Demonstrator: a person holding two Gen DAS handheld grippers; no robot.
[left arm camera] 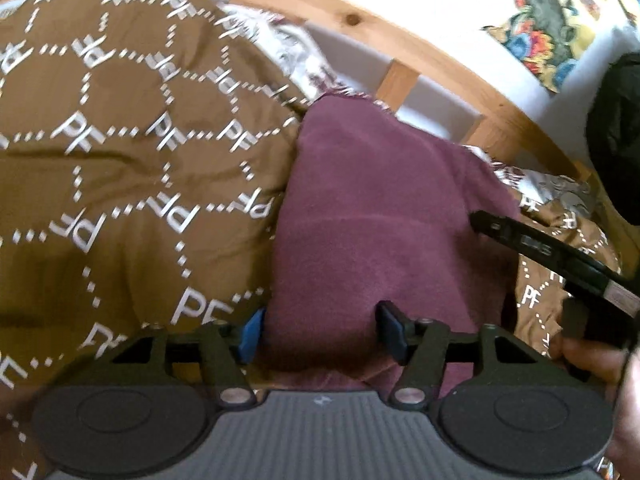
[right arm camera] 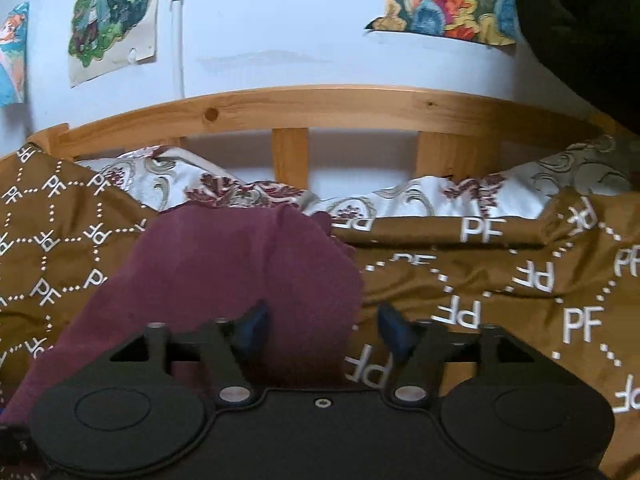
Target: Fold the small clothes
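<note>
A small maroon fleece garment lies on a brown bedspread printed with white "PF" letters. My left gripper is open, its blue-padded fingers on either side of the garment's near edge. In the right wrist view the same garment lies left of centre. My right gripper is open over the garment's right near edge, left finger over the cloth, right finger over the bedspread. The right gripper's black body shows at the right of the left wrist view.
A wooden bed rail with slats runs along the far side, with a white floral sheet below it. A white wall with colourful drawings stands behind. A dark object is at the right edge.
</note>
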